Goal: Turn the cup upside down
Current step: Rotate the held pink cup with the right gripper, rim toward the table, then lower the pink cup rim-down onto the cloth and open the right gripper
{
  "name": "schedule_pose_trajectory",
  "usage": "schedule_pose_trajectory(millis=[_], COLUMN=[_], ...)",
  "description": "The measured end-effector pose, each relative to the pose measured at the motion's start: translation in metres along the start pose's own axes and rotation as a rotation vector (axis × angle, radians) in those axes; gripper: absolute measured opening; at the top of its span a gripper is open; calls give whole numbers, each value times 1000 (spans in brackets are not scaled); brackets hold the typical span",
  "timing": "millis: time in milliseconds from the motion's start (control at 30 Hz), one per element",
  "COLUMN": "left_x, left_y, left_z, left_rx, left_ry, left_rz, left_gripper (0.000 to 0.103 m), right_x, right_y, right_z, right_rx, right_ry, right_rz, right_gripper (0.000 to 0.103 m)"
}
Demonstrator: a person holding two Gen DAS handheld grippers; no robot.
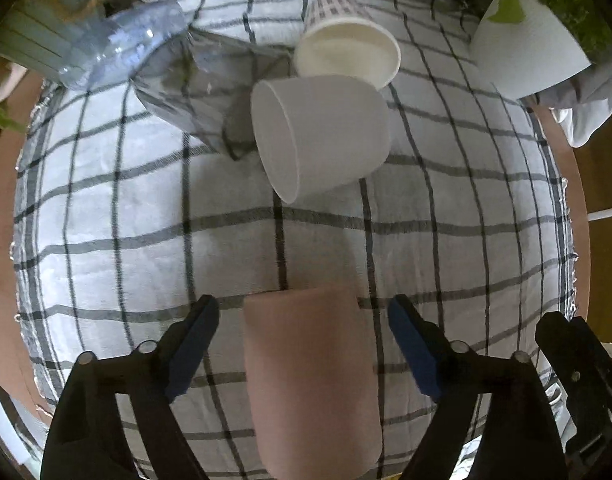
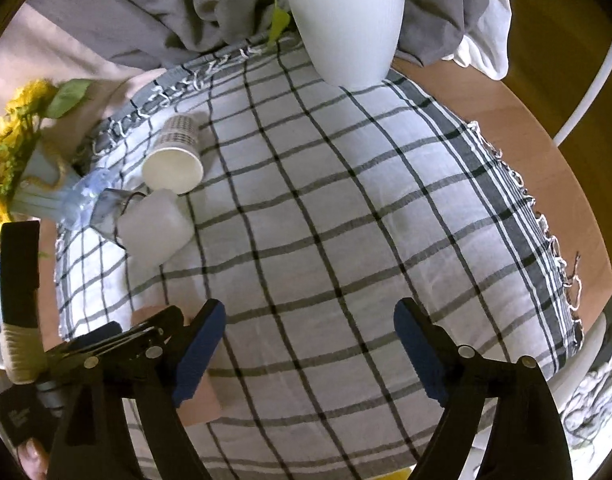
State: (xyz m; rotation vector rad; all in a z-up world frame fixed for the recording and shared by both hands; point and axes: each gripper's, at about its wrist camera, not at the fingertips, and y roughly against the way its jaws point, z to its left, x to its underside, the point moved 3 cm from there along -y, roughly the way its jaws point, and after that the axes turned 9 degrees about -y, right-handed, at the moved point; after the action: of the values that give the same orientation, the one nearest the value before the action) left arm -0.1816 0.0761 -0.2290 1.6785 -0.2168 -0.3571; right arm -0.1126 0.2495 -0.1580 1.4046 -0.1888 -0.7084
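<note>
A: Pink cup (image 1: 311, 380) stands mouth-down on the cloth (image 1: 126, 240), left gripper (image 1: 302, 336) fingers apart around it.

B: Looks flipped. Right gripper (image 2: 309, 340) spread, empty.

**Round wooden table under a checked cloth**

Wooden table (image 2: 517, 120), round at the edge, covered by a white cloth with dark check lines (image 1: 146, 240) and a fringed border. Directly on the cloth: pink cup (image 1: 309, 380) upright with closed end up; white cup (image 1: 321, 140) on its side; paper cup (image 1: 345, 46) tilted, mouth visible; clear plastic bottle (image 1: 122, 48) lying down; clear glass (image 1: 186, 92) beside it; white plant pot (image 2: 345, 28) at the far edge.
</note>
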Motion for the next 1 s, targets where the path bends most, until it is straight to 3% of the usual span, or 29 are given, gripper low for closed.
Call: schedule_pose_trajectory(millis=[167, 433, 633, 1000], left_x=[1, 12, 16, 21], left_y=[-11, 12, 48, 60], left_z=[0, 4, -2, -23], left_rx=[23, 34, -5, -81], left_ry=[17, 37, -14, -115], left_rz=[36, -22, -130, -238], left_gripper=[62, 62, 62, 62], right_x=[-1, -1, -2, -1], right_y=[-4, 2, 22, 36], right_z=[0, 0, 3, 1], right_rx=[9, -18, -54, -44], right_ry=[17, 12, 28, 68], right_rz=[9, 4, -37, -89], right_gripper=[86, 86, 86, 86])
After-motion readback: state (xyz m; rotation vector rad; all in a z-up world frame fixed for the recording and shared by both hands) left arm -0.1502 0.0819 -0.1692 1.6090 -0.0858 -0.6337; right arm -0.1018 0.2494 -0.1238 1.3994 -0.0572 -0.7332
